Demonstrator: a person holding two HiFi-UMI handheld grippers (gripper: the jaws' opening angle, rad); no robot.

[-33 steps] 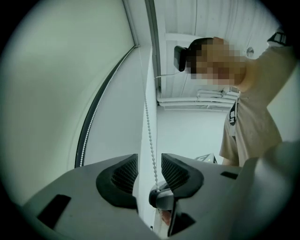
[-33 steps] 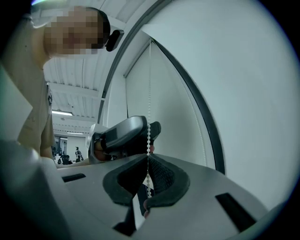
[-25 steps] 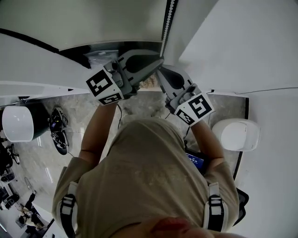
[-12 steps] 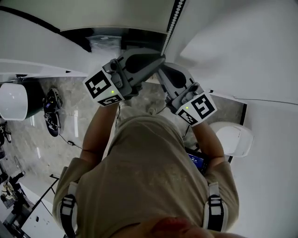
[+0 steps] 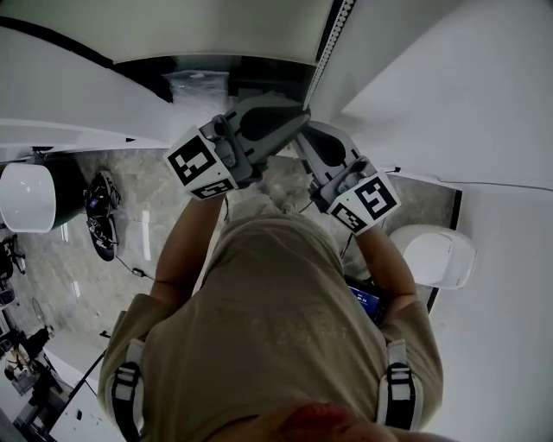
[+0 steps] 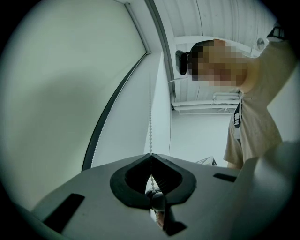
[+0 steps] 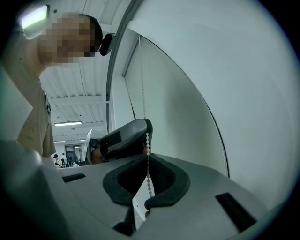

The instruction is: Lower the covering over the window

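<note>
A white bead chain (image 6: pixel 150 126) hangs beside the pale roller blind (image 6: pixel 61 84) that covers the window. The chain runs down into my left gripper (image 6: pixel 151 155), whose jaws are shut on it. In the right gripper view the same bead chain (image 7: pixel 143 84) passes the left gripper (image 7: pixel 124 136) and enters my right gripper (image 7: pixel 148 157), also shut on it just below. From the head view the left gripper (image 5: pixel 301 116) and right gripper (image 5: pixel 298 140) meet tip to tip under the bead chain (image 5: pixel 333 34), close to the blind (image 5: pixel 173 26).
A dark window frame (image 5: pixel 216 69) runs below the blind. A white wall (image 5: pixel 449 86) stands at the right. On the marble floor (image 5: pixel 147 216) far below are a white rounded seat (image 5: pixel 26 197) at left and another (image 5: pixel 436 255) at right. The person's torso fills the lower head view.
Both grippers stay shut on the chain and almost in place. The head view has swung a little, so the floor and the seats below have shifted.
</note>
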